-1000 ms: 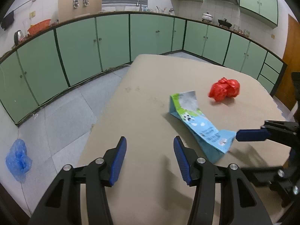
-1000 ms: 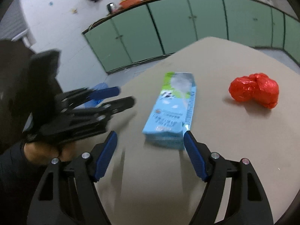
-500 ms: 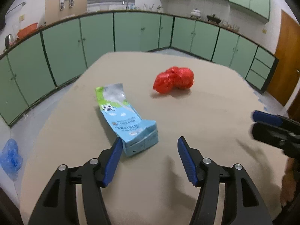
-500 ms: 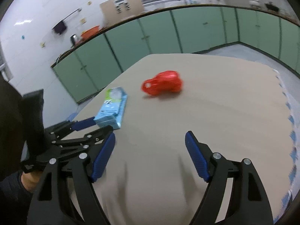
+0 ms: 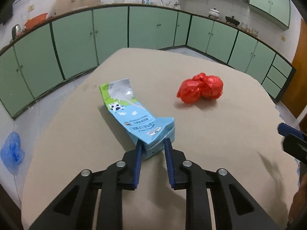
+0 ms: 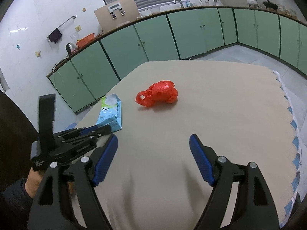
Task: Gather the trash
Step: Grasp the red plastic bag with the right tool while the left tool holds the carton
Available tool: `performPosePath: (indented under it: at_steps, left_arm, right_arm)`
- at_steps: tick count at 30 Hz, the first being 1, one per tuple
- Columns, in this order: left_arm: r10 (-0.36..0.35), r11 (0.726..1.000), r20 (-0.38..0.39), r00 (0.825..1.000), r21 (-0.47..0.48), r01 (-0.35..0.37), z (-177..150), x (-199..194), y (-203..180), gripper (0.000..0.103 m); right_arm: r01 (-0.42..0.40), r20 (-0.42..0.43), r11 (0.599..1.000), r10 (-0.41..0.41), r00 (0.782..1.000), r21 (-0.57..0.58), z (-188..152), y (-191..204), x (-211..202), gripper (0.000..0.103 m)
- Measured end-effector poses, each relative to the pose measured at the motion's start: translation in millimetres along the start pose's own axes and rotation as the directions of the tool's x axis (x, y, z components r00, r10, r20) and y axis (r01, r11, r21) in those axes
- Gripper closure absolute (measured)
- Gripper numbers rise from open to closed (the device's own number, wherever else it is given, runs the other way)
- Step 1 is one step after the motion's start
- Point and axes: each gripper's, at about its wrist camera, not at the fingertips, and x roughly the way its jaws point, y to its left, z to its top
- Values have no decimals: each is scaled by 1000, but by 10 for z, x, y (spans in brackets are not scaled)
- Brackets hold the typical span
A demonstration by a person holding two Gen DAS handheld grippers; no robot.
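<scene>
The left hand-held gripper was clamped on the near end of the flattened milk carton, low in the middle of the left wrist view. That end was likely picked because it's the crushed, folded bit, thin enough for the blue pads to bite on. The rest of the carton was lying flat on the beige counter, stretched up and to the left of the frame, so nothing had been lifted yet as far as could be told.

The red plastic bag was sat crumpled upper centre in the right wrist view, well apart from the carton at mid left. The right hand-held gripper was held with its jaws wide apart and nothing between them, low in the frame and aimed roughly at the bag, probably being kept ready for that piece next. No bin could be made out anywhere, just a blue bag on the floor at the left edge.

Compared with half a second before: the left jaws had just been closing, and the carton end, which had only been beside the left pad, was now gripped between both. In the right view the bag was shown nearer the middle and sharper than before.
</scene>
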Motion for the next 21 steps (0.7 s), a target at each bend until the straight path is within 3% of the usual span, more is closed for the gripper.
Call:
performPosePath:
  at_steps: [4, 12, 21]
  left_arm:
    - [-19, 998, 22, 1000, 54, 17, 80, 27, 14, 85]
    - [-100, 990, 43, 994, 100, 95, 97, 22, 104, 86]
    - [-115, 988, 132, 985, 122, 99, 189, -145, 237, 87]
  right_arm:
    - [46, -8, 999, -46, 999, 26, 135, 97, 243, 28]
    - [61, -18, 997, -60, 998, 45, 251, 186, 521, 28]
    - [165, -17, 985, -164, 986, 42, 421, 269, 859, 24]
